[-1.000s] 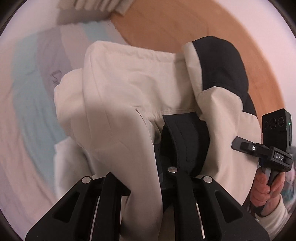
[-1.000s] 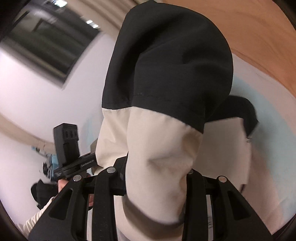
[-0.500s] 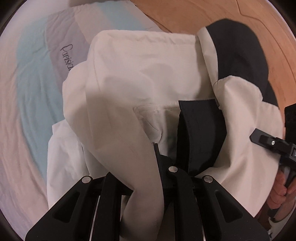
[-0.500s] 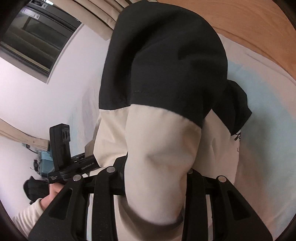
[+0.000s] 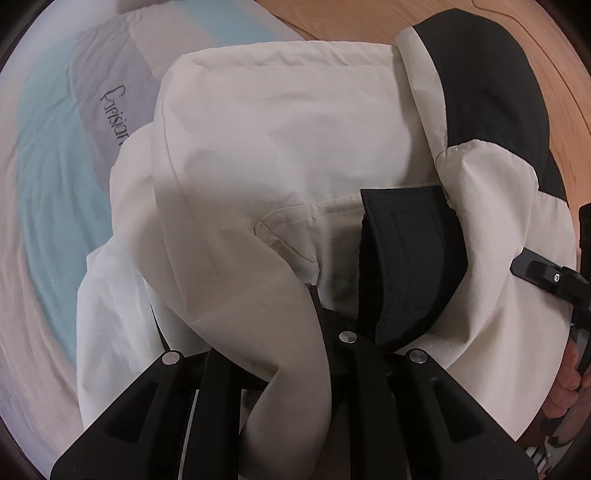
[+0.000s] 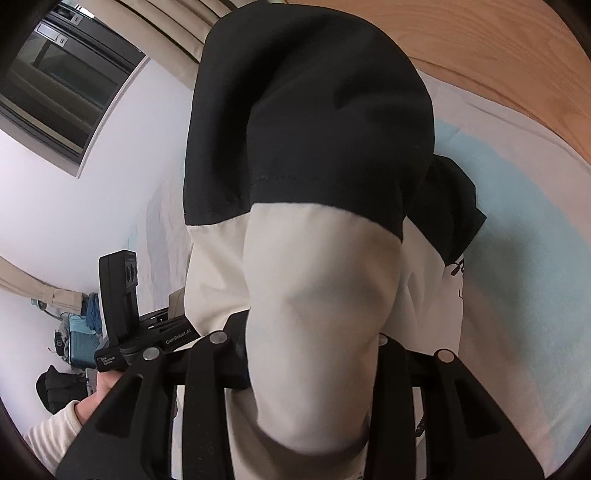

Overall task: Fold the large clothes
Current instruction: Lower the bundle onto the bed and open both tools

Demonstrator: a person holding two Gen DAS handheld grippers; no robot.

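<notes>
A large cream jacket (image 5: 280,140) with black panels (image 5: 487,92) hangs bunched from both grippers above a striped bed cover (image 5: 48,177). My left gripper (image 5: 284,339) pinches a thick cream fold beside the black collar (image 5: 410,258); its jaws are opening with the cloth still pressed between them. My right gripper (image 6: 303,332) grips a cream and black sleeve (image 6: 317,280), which fills the gap between its fingers; those jaws are opening slightly too. The fingertips of both grippers are hidden by cloth. Each view shows the other hand-held gripper, the right one (image 5: 550,277) and the left one (image 6: 122,306).
The bed cover (image 6: 524,236) has light blue, grey and white stripes and dark lettering (image 5: 114,114). Wooden floor (image 5: 369,22) lies past its far edge. A dark window (image 6: 62,74), beige curtains (image 6: 166,33) and piled bags (image 6: 77,339) are on the left.
Both grippers have sunk with the jacket toward the bed, so the cover looks nearer. The left view has tilted further down. The grips on the cloth are unchanged.
</notes>
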